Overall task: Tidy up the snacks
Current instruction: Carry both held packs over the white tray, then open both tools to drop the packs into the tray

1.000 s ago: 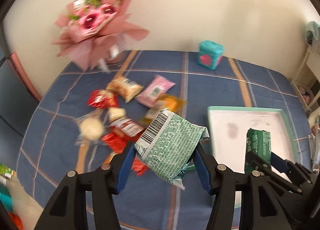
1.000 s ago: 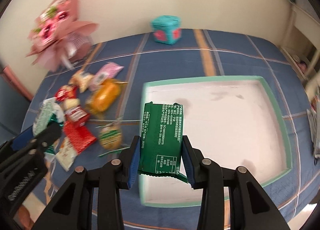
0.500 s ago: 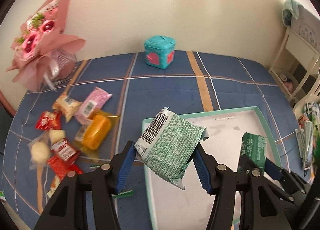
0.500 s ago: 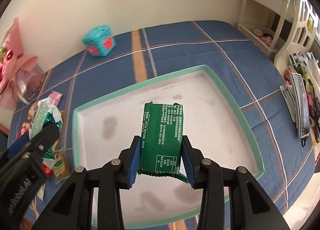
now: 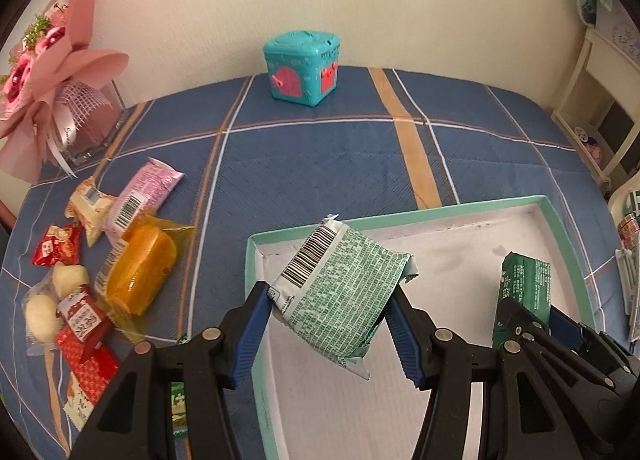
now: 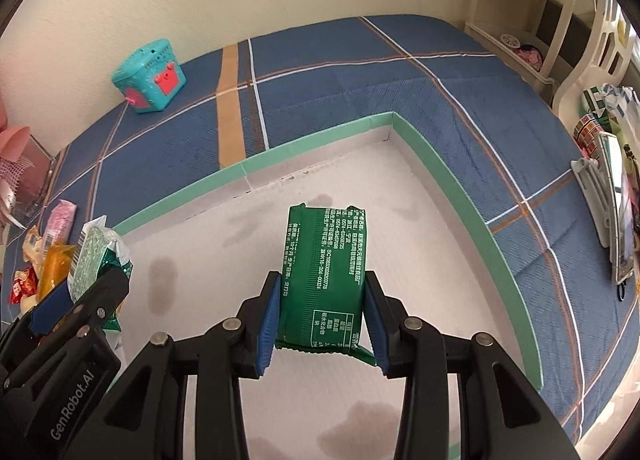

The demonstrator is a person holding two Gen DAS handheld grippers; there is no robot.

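Left gripper [image 5: 334, 318]: clenched on a pale green snack packet [image 5: 340, 292], blue pads pressing its two sides; the packet's barcode end is tilted up and away.
Left packet position: held above the near left corner of the tray [image 5: 440, 212], over its white floor.
Right gripper [image 6: 322, 318]: clenched on a dark green snack packet [image 6: 324, 272] with white print, held upright between the blue pads.
Right packet position: above the white floor of the tray, toward its near middle; whether it touches the floor cannot be told.
Tray: shallow, white inside with a mint-green rim, lying on the blue plaid tablecloth [image 5: 320, 156] toward the right side of the table; its floor shows faint grey stains.
Loose snacks: a cluster lies on the cloth left of the tray, well apart from it: an orange packet [image 5: 140, 272], a pink packet [image 5: 140, 196], a beige packet [image 5: 90, 208], red packets [image 5: 56, 246] and a clear bag of white buns [image 5: 52, 300].
Far edge: a teal toy box [image 5: 302, 66] with pink doors stands by the wall.
Far left corner: a pink-wrapped bouquet [image 5: 52, 60].
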